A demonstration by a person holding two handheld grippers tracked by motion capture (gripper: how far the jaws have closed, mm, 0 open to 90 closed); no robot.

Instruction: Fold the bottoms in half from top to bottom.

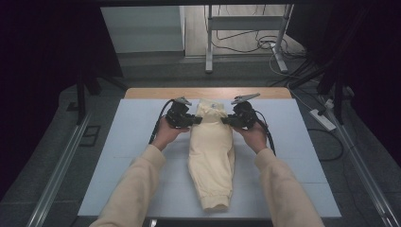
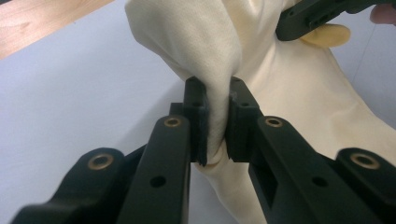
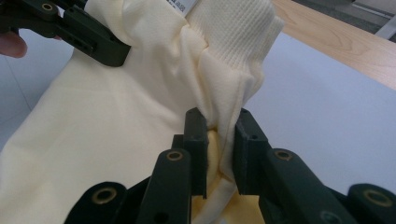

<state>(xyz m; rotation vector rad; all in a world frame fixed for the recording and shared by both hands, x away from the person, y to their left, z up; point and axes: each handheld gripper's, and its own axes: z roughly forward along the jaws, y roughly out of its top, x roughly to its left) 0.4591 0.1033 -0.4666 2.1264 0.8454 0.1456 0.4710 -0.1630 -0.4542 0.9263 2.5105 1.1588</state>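
Note:
A pale yellow garment [image 1: 211, 156] lies lengthwise on the white table cover [image 1: 127, 156], its ribbed end toward the far side. My left gripper [image 1: 197, 120] pinches the garment's left edge near that far end; in the left gripper view the cloth [image 2: 205, 56] is bunched tight between the two pads [image 2: 199, 122]. On the opposite edge my right gripper [image 1: 224, 120] is clamped on the fabric, and the right gripper view shows the ribbed band [image 3: 231, 35] gathered between its pads [image 3: 246, 140]. The far end of the garment is lifted slightly off the table.
A wooden table edge [image 1: 208, 92] shows beyond the white cover. Metal frame legs [image 1: 208, 42] and cables [image 1: 265, 45] stand on the floor behind. A power strip [image 1: 321, 119] lies at the right.

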